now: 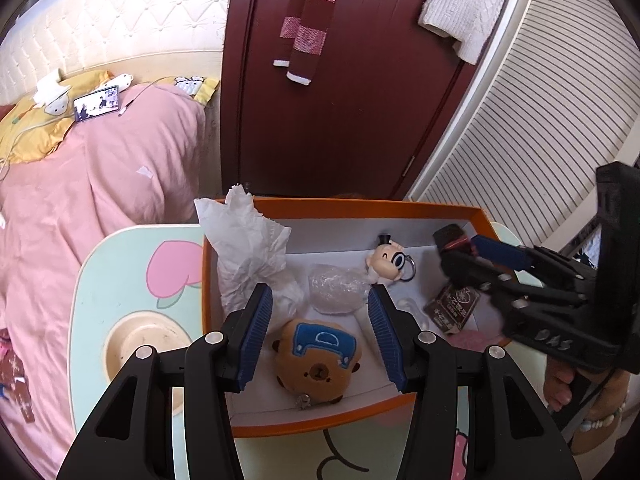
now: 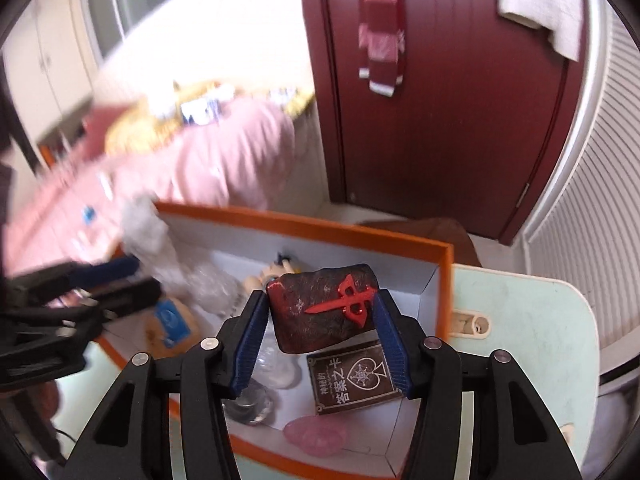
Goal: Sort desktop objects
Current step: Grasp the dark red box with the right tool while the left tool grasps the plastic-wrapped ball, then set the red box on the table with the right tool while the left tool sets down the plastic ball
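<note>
Dark red-black stone block (image 2: 323, 312) with a raised red cross emblem, clamped between the blue pads of the right hand-held gripper (image 2: 322, 334), held up in the air over the right end of the orange box (image 1: 320, 202). Long axis of the block running across from pad to pad, emblem face turned toward the camera. Straight below it, on the white floor of the box: a brown card tin (image 2: 352, 376) with a spade mark, lying flat, and just nearer the front wall a pink soft thing (image 2: 316, 436), partly hidden. Seen from the left wrist view, the same block (image 1: 454, 240) sitting at the tips of the right hand-held gripper (image 1: 466, 254), above the tin (image 1: 452, 306).

Left hand-held gripper (image 1: 320, 328) with jaws spread wide and nothing between them, hovering over the near left part of the box; directly under the gap, a brown plush bear (image 1: 316, 360) with a blue patch. Beyond it, a clear wrapped bundle (image 1: 338, 288), a small cartoon keychain figure (image 1: 386, 262), and crumpled white tissue paper (image 1: 248, 252) against the left wall.

Box standing on the pale green tabletop (image 1: 132, 296), toward its far edge. Whether the block is heading down into the box or being lifted out: not settled from here. Either way, nearest to the right hand, with the tin the closest obstacle beneath.
</note>
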The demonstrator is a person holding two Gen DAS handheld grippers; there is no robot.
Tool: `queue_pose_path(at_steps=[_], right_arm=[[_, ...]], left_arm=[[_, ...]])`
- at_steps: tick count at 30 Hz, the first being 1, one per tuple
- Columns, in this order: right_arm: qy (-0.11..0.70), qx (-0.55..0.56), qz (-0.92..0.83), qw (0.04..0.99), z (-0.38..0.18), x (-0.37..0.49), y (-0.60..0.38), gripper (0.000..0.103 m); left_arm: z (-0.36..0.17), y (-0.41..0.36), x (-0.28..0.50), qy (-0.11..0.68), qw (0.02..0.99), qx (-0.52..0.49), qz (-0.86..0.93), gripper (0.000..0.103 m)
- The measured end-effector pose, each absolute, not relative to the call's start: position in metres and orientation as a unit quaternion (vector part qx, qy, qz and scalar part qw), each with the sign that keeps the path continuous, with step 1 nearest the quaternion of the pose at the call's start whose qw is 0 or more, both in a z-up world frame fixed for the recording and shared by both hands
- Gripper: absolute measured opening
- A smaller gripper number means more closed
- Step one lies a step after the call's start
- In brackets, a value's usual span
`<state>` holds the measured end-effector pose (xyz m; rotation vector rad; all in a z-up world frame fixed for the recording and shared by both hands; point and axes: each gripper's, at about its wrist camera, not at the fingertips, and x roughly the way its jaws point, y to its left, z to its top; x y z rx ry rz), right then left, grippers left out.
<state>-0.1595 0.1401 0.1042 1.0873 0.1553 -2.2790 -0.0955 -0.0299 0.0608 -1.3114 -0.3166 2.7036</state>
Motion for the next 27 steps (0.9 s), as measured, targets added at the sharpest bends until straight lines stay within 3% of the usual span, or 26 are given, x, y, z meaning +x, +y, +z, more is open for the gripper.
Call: queue_pose_path(at_steps=[4, 16, 20, 27], right_arm=[[-0.004, 0.391, -0.867, 0.309, 0.119, -0.155, 0.162, 0.054], [-0.021, 0.376, -0.874, 0.306, 0.133, -0.138, 0.188, 0.054], [-0.023, 0.376, -0.873, 0.311, 0.133, -0.138, 0.189, 0.054], [-0.024, 0.379, -0.871, 0.311, 0.131, -0.133, 0.188, 0.054]], left_arm=[[0.06, -0.015, -0.103, -0.078, 0.081, -0.449, 0.886, 0.051], [0.03, 0.003, -0.146, -0.054, 0.07, -0.506, 0.858, 0.051], [0.026, -0.004, -0.146, -0.094, 0.082, -0.507, 0.853, 0.033], [0.056, -0.014, -0.118, -0.107, 0.087, -0.468, 0.873, 0.033]])
